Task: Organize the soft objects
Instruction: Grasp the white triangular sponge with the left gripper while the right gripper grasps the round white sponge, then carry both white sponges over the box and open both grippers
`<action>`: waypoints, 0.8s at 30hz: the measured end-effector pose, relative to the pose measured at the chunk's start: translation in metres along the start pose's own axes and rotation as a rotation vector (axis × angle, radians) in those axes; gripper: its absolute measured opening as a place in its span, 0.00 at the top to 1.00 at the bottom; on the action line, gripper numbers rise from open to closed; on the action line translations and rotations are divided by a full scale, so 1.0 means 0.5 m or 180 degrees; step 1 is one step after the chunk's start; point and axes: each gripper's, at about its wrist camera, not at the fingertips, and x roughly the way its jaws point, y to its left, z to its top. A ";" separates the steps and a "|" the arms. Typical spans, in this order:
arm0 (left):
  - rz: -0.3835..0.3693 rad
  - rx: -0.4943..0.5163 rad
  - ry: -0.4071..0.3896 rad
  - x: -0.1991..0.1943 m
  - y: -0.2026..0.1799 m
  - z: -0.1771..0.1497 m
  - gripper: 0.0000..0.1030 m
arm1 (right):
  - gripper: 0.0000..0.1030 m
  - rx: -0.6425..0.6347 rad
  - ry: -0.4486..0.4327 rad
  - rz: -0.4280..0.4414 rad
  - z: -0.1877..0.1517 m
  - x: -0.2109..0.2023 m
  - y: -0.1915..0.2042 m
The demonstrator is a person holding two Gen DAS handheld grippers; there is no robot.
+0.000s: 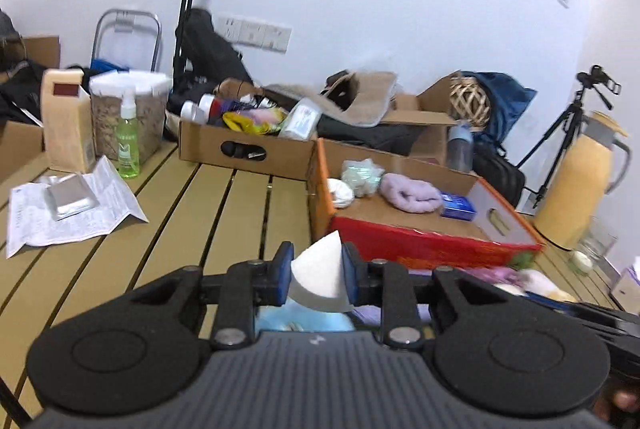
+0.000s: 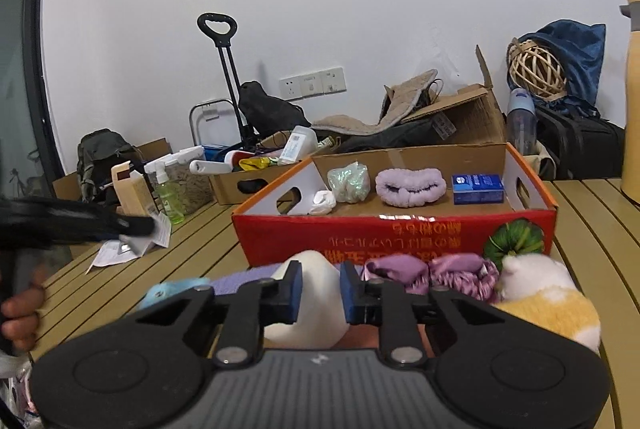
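Observation:
My left gripper (image 1: 316, 275) is shut on a white wedge-shaped sponge (image 1: 318, 281), held above the table in front of the red cardboard box (image 1: 424, 243). My right gripper (image 2: 320, 289) is closed on a cream soft pouch (image 2: 310, 305) just before the same box (image 2: 392, 233). Inside the box lie a lilac headband (image 2: 410, 185), a pale green mesh puff (image 2: 349, 182), a white cloth (image 2: 323, 202) and a blue packet (image 2: 477, 188). In front of the box lie purple satin scrunchies (image 2: 436, 271), a yellow-white plush toy (image 2: 548, 299) and a light blue soft item (image 2: 172, 289).
A brown box of mixed items (image 1: 248, 143) stands behind on the slatted table (image 1: 200, 213). A green spray bottle (image 1: 128, 145), a carton (image 1: 66, 121), a filled jar (image 1: 128, 105) and papers (image 1: 68, 209) are at the left. A yellow jug (image 1: 580, 185) stands right.

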 end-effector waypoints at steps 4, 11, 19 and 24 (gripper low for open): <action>-0.0117 0.0008 0.0009 -0.077 -0.041 -0.035 0.75 | 0.86 0.0047 0.0016 0.0055 -0.015 -0.042 0.004; -0.0343 0.0044 -0.0069 -0.188 -0.101 -0.104 0.74 | 0.86 0.0308 -0.0063 0.0218 -0.036 -0.186 0.006; -0.0483 0.0112 -0.0134 -0.209 -0.126 -0.114 0.74 | 0.86 0.0320 -0.0103 0.0153 -0.052 -0.275 0.013; -0.0479 0.0323 -0.0192 -0.145 -0.134 -0.056 0.74 | 0.86 0.0285 -0.0099 0.0231 -0.012 -0.245 0.011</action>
